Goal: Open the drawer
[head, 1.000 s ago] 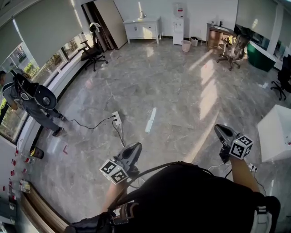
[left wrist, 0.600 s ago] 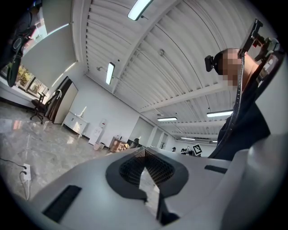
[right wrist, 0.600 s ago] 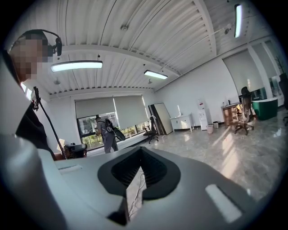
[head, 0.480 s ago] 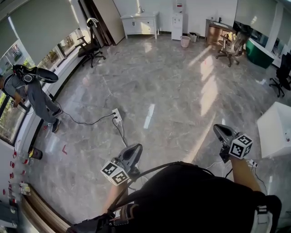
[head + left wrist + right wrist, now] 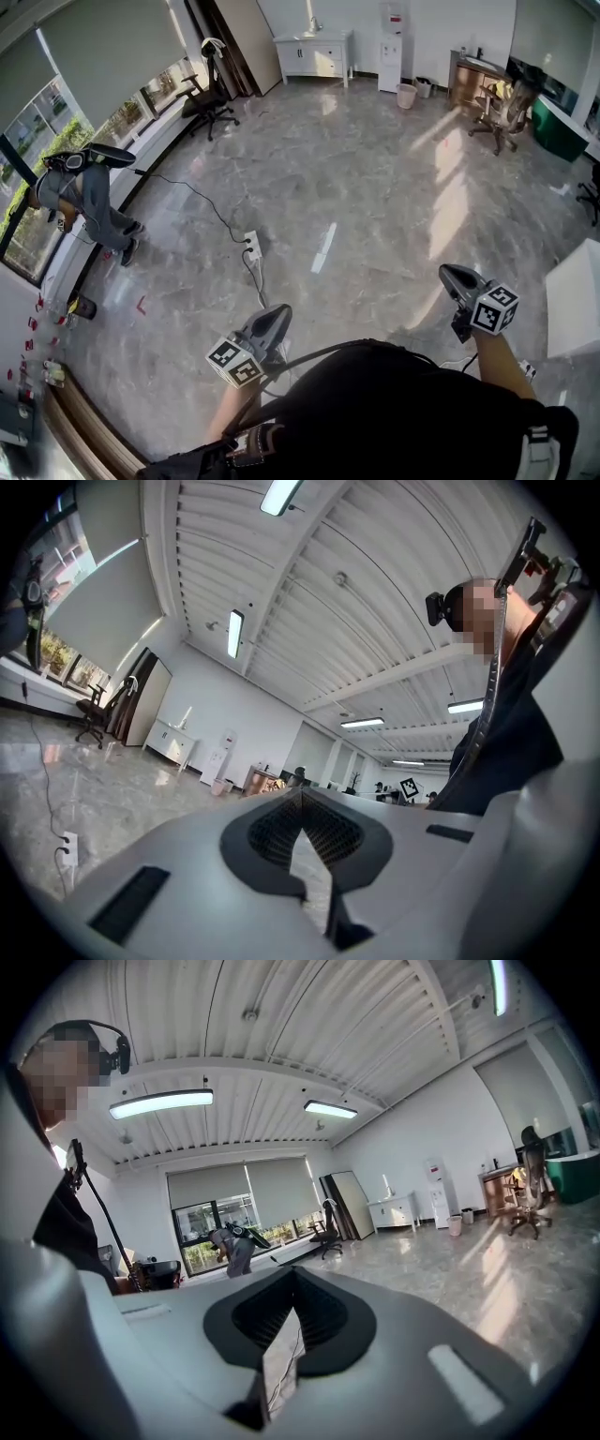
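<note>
The floor (image 5: 375, 187) is grey marble. The cabinet (image 5: 314, 56) stands against the far wall, well apart from both grippers. Its front looks shut, but its panels are too small to tell apart. The bin (image 5: 406, 94) stands just right of the dispenser (image 5: 391, 42), and its contents cannot be seen. The left gripper (image 5: 278, 312) and right gripper (image 5: 448, 273) have their jaws fully together, hold nothing, and sit above bare floor.

Person (image 5: 89, 192) at window seemingly bent lower.

Floor (image 5: 375, 178) glossy, polished marble-look stone; left tongs (image 5: 278, 313), right tongs (image 5: 451, 275) matt grey plastic, dark ribbed pads (image 5: 265, 1313).
</note>
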Tool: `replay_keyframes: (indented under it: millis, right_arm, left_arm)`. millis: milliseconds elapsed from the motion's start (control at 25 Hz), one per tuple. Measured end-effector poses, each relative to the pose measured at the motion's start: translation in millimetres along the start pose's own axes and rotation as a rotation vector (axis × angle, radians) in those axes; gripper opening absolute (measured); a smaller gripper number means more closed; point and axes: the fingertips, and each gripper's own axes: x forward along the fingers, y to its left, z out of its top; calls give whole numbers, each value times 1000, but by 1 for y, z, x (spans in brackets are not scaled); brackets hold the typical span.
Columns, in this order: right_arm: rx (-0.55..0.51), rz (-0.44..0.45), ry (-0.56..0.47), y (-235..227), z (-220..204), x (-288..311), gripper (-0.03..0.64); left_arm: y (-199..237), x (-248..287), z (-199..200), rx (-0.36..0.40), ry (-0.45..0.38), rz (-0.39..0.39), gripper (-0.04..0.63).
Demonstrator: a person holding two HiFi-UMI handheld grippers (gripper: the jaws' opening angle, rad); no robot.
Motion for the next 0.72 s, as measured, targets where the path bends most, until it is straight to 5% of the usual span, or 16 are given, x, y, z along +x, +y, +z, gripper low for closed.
replay_keyframes:
  millis: [480, 720]
  right_arm:
    - [-10, 103, -3, -185, 76, 34, 2]
    - [-11, 117, -31, -248, 104, 40, 2]
  left_arm:
    - [-9, 212, 27, 24, -59, 29, 0]
    - [6, 286, 32, 50, -12, 55, 0]
